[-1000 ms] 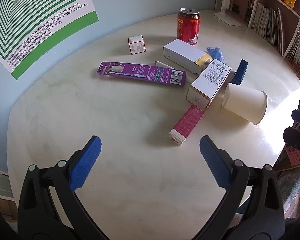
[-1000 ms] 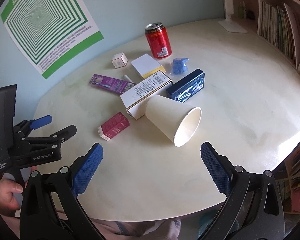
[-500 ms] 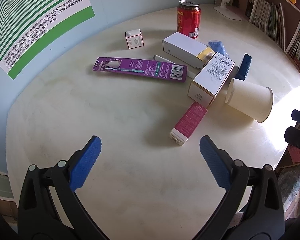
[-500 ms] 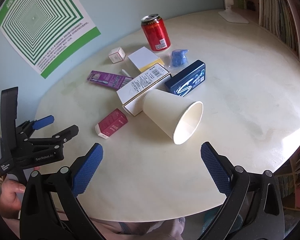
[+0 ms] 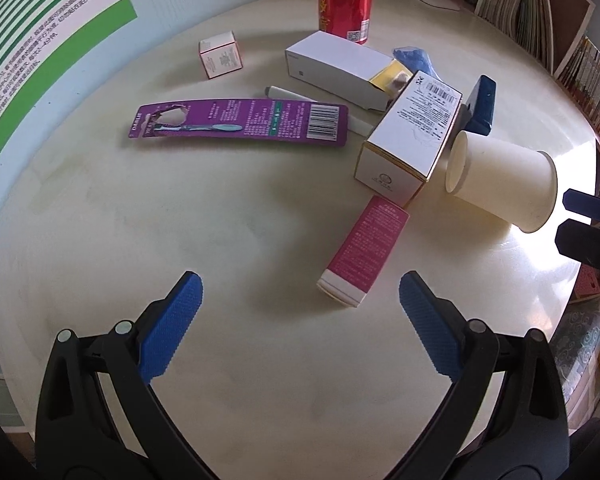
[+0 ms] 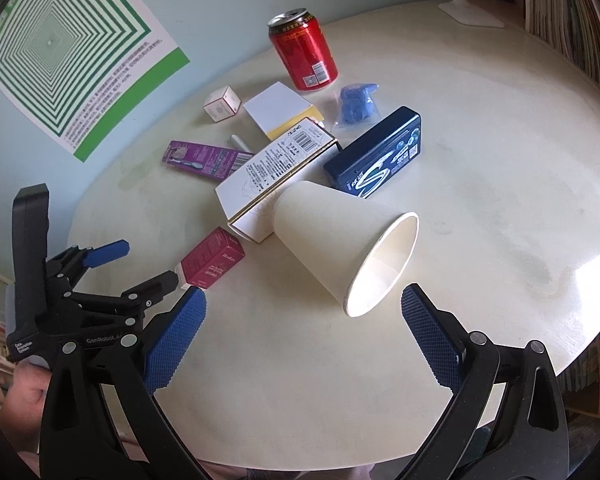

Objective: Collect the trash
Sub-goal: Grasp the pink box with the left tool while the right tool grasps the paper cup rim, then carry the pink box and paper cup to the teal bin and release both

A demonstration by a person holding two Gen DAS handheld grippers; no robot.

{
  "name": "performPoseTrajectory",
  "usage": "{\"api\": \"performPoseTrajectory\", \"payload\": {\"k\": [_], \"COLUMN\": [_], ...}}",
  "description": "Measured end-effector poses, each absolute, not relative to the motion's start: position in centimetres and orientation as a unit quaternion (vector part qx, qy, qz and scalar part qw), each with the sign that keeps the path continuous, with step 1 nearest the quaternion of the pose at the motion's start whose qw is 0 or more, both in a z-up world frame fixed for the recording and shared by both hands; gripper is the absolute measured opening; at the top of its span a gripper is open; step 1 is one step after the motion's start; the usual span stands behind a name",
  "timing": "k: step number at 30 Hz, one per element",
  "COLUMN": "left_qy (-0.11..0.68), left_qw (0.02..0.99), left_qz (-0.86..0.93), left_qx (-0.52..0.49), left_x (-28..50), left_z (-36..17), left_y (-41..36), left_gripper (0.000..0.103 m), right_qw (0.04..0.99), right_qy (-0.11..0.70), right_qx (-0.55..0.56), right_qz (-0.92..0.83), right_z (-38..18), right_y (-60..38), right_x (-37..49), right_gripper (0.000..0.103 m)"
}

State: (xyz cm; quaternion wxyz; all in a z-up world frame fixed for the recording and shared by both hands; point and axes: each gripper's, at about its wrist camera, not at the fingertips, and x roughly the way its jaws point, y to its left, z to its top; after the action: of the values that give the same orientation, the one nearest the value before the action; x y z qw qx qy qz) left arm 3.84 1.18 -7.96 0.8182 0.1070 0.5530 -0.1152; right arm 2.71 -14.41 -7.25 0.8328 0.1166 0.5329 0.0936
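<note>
Pale blue wall (image 6: 220, 12), round cream table (image 6: 500, 160), bookshelves (image 5: 540, 20) at right.

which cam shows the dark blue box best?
Right wrist: the dark blue box lies fully in view, its printed top face readable. Left wrist shows only one end of it, behind the white carton and paper cup.

On your table (image 6: 500, 152) you have: one red can (image 6: 304, 52), one paper cup (image 6: 340, 240) lying on its side, four cardboard boxes, namely one small cube (image 6: 222, 103), one white-and-yellow (image 6: 280, 110), one long white (image 6: 276, 178) and one pink (image 6: 212, 260); one purple toothbrush card (image 6: 206, 159), one dark blue case (image 6: 374, 158), one blue crumpled item (image 6: 356, 103), one white tube (image 5: 288, 95).
</note>
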Motion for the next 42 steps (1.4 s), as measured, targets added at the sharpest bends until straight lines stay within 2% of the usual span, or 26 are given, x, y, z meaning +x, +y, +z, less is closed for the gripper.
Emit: {"api": "performPoseTrajectory", "payload": {"k": [8, 9, 10, 11, 12, 13, 14, 15, 16, 17, 18, 20, 22, 27, 42], "left_qy": [0.562, 0.564, 0.568, 0.573, 0.577, 0.580, 0.584, 0.588, 0.589, 0.590, 0.592, 0.594, 0.593, 0.586, 0.558], "left_qw": [0.803, 0.801, 0.797, 0.792, 0.789, 0.786, 0.783, 0.780, 0.780, 0.779, 0.778, 0.776, 0.775, 0.780, 0.781], "left_qz": [-0.139, -0.140, -0.142, -0.144, -0.147, -0.153, -0.156, -0.160, -0.167, -0.170, -0.174, -0.180, -0.192, -0.196, -0.248], "left_qx": [0.139, 0.144, 0.148, 0.151, 0.152, 0.150, 0.147, 0.142, 0.133, 0.126, 0.120, 0.109, 0.098, 0.096, 0.129], "left_x": [5.1, 5.2, 5.4, 5.5, 5.6, 5.7, 5.8, 5.8, 5.9, 5.9, 5.8, 5.7, 5.5, 4.7, 1.4], "left_z": [-10.2, -10.4, -10.7, -10.9, -11.1, -11.3, -11.4, -11.5, -11.5, -11.4, -11.3, -11.1, -10.8, -9.8, -7.4], "left_y": [-0.7, -0.9, -1.0, -1.1, -1.2, -1.2, -1.2, -1.2, -1.1, -1.0, -0.9, -0.7, -0.5, -0.1, -2.2], "left_gripper": [0.095, 0.092, 0.088, 0.085, 0.075, 0.067, 0.063, 0.054, 0.046, 0.041, 0.032, 0.027, 0.027, 0.027, 0.027], "right_qw": [0.822, 0.822, 0.820, 0.817, 0.814, 0.813, 0.813, 0.813, 0.813, 0.813, 0.813, 0.815, 0.815, 0.823, 0.848], "right_qy": [0.547, 0.547, 0.550, 0.554, 0.557, 0.558, 0.557, 0.555, 0.555, 0.554, 0.553, 0.549, 0.547, 0.537, 0.483], "right_qx": [0.124, 0.125, 0.126, 0.129, 0.132, 0.137, 0.141, 0.144, 0.146, 0.146, 0.147, 0.152, 0.156, 0.156, 0.208], "right_qz": [0.096, 0.097, 0.098, 0.098, 0.098, 0.098, 0.100, 0.103, 0.104, 0.104, 0.105, 0.106, 0.109, 0.104, 0.060], "right_z": [-8.7, -8.8, -9.0, -9.2, -9.4, -9.5, -9.5, -9.5, -9.4, -9.4, -9.4, -9.3, -9.1, -8.3, -4.8], "right_y": [-14.0, -14.0, -14.0, -14.0, -14.0, -14.1, -14.1, -14.2, -14.2, -14.2, -14.2, -14.4, -14.4, -14.5, -16.7], "right_x": [4.0, 4.1, 4.2, 4.4, 4.5, 4.6, 4.5, 4.5, 4.5, 4.4, 4.4, 4.2, 4.0, 3.1, -2.8], "right_gripper": [0.096, 0.091, 0.076, 0.069, 0.064, 0.064, 0.061, 0.051, 0.036, 0.029, 0.018, 0.016, 0.010, 0.005, 0.004]}}
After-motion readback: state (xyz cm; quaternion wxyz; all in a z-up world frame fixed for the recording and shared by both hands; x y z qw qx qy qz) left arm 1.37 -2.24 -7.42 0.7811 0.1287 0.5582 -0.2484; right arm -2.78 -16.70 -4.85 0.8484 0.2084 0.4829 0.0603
